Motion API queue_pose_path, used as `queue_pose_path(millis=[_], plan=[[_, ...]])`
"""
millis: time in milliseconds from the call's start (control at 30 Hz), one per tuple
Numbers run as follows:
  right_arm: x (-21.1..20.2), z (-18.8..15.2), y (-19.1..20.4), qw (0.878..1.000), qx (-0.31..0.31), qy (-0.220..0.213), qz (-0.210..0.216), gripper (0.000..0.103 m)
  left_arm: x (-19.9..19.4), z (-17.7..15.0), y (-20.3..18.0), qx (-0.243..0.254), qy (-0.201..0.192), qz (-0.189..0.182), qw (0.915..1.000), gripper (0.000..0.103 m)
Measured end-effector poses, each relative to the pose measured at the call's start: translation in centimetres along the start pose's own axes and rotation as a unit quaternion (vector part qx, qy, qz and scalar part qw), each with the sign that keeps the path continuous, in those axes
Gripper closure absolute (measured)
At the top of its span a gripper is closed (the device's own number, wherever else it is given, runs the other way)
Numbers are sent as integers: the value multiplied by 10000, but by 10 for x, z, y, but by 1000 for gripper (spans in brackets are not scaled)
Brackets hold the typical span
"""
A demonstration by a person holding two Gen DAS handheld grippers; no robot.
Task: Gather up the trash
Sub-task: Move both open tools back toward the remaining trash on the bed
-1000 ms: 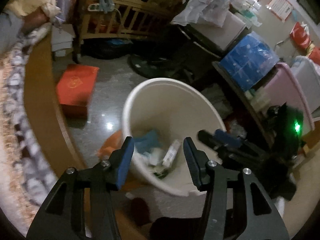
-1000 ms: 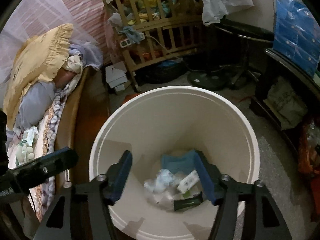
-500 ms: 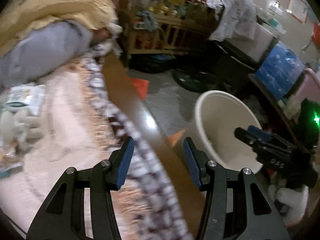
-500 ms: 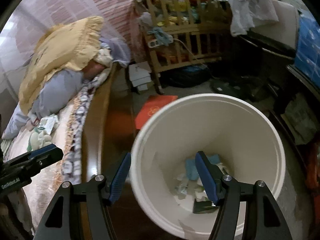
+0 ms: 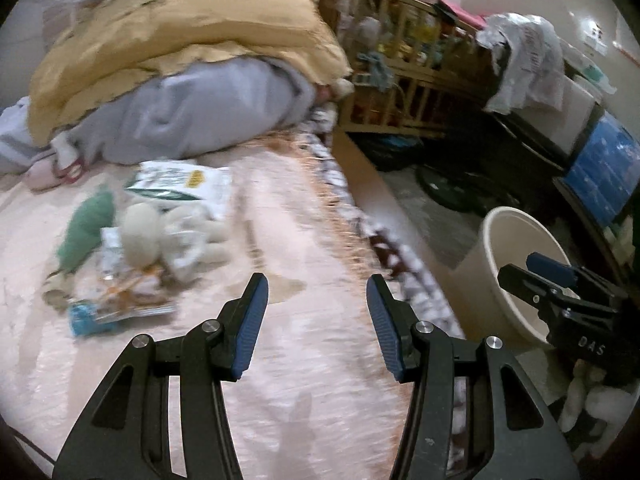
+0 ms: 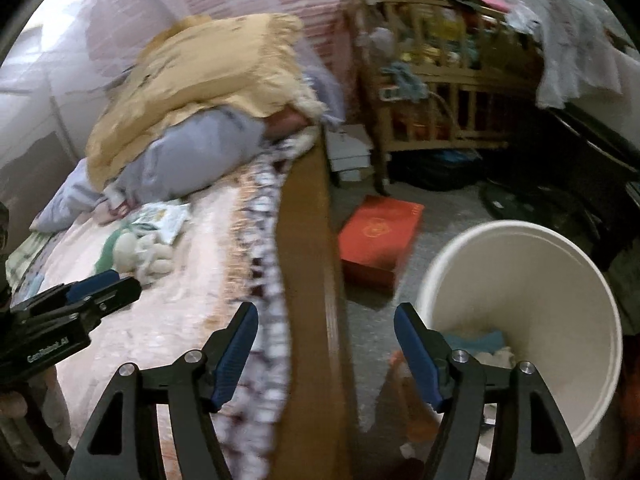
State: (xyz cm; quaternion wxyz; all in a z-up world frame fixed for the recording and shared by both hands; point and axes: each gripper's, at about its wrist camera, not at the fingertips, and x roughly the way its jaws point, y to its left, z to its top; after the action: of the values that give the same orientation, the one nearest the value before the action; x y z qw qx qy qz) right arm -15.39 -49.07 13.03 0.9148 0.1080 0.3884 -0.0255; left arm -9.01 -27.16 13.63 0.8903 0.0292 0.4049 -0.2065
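A pile of trash (image 5: 128,256) lies on the pink bed cover: a white-green packet (image 5: 180,184), crumpled tissues (image 5: 168,236), a green wrapper and a blue-edged packet (image 5: 104,312). It also shows in the right wrist view (image 6: 140,248). My left gripper (image 5: 316,320) is open and empty above the bed, right of the pile. A white bin (image 6: 532,300) with trash at its bottom stands on the floor beside the bed; it also shows in the left wrist view (image 5: 500,280). My right gripper (image 6: 324,344) is open and empty over the wooden bed rail (image 6: 312,280).
A yellow pillow (image 5: 180,32) and grey bedding (image 5: 192,112) lie at the head of the bed. A red box (image 6: 380,236) lies on the floor. A wooden crib (image 6: 440,92) stands behind, with dark furniture and blue packs (image 5: 604,172) at right.
Both grippers swung left, away from the bin. The left one now faces the bed and the trash pile; the right one now straddles the bed rail.
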Motion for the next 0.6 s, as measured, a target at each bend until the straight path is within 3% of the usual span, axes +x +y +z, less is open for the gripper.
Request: queue_pose_path(millis=[600], plan=[[47,-4,144,9894,-923,470,1022,29,-39,-40,142,-864,59,845,9926,53]])
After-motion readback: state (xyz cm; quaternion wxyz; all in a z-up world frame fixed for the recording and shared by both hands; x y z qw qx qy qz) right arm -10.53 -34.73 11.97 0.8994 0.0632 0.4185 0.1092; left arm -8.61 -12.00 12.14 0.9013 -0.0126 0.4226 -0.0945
